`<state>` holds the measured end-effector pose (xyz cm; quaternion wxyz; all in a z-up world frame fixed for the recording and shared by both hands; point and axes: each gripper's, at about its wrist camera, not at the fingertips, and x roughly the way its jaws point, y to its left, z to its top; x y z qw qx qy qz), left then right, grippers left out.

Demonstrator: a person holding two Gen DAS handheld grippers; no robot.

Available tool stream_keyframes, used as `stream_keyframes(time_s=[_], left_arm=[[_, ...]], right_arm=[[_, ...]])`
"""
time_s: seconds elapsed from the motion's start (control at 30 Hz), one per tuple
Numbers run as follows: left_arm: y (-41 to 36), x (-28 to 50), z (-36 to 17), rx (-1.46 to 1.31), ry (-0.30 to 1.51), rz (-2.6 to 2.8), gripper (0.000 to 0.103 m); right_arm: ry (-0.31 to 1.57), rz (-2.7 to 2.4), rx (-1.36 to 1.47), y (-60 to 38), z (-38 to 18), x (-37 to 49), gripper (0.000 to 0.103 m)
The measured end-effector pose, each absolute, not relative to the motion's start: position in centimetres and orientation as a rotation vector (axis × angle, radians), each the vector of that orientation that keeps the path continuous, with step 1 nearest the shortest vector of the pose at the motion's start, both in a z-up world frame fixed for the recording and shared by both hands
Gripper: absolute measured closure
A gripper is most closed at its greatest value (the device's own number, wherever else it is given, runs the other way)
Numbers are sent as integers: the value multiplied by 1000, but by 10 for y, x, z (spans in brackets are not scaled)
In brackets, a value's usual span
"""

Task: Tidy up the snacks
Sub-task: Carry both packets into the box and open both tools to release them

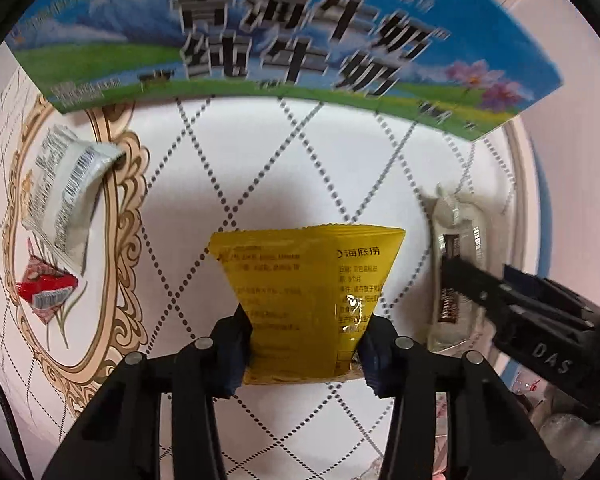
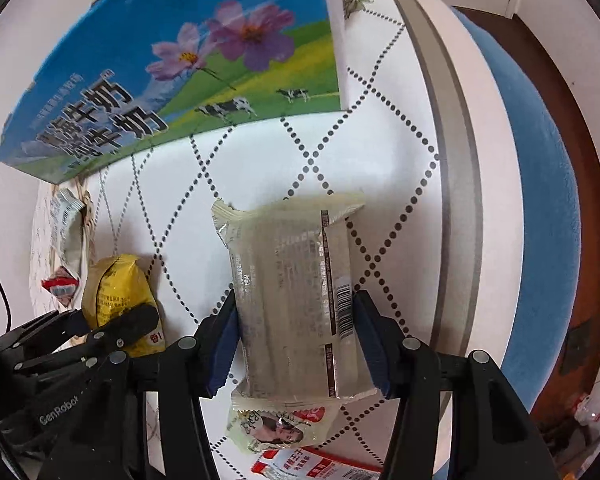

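Note:
My left gripper [image 1: 304, 344] points down over the table and is shut on a yellow snack packet [image 1: 308, 280], its blue pads pressing both side edges. My right gripper [image 2: 296, 344] is shut on a pale see-through snack packet [image 2: 296, 292], held lengthwise between the pads. Each gripper shows in the other's view: the right gripper [image 1: 456, 280] with the pale packet [image 1: 456, 236] at the right, the left gripper [image 2: 116, 320] with the yellow packet [image 2: 116, 292] at the lower left. A blue and green milk carton box [image 1: 280, 40] [image 2: 180, 72] stands behind both.
A white packet [image 1: 64, 192] [image 2: 66, 224] and a small red packet [image 1: 46, 288] [image 2: 60, 284] lie on the patterned tabletop [image 1: 260, 160] at the left. Two more packets [image 2: 276, 428] [image 2: 320, 468] lie below the right gripper. The table's rim [image 2: 456, 160] runs along the right, a blue seat [image 2: 540, 200] beyond it.

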<state>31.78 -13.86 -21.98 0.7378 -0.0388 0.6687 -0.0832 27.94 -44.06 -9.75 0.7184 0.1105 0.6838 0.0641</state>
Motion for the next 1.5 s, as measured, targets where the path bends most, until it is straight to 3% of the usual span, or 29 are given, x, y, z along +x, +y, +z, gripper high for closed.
stream_keyframes(time_s=[0.13,0.47,0.57,0.73,0.93,1.2,1.37,1.43,1.5], left_arm=[[-136,320,-185,-109,1425,-202,60],[-80,364,-64,-107,1267,-236,60],[-73,389,-50,-62,1234,-201,60],[-55,448,-50,-26,1236,-136,60],[-43,501,-85,0,1340,-81,60],[-35,517,-121,-44,1434,-76,59],[-36,512,-134,-54,1479,-91,59],[-34,510,-136,-78,1483,-88,49],[-32,509,-135,-83,1466,-83,36]], right_arm=[[1482,176,326,-436,-88,280,46],[1304,366,473,-406,13,305,46],[1254,388,468,-389,36,332,46],[1207,364,439,-358,52,383,46],[1242,287,435,-334,32,436,46],[1315,253,471,-329,-3,466,46],[1391,278,465,-327,-22,466,39],[1409,273,447,-327,-26,465,26],[1420,270,431,-328,-29,465,21]])
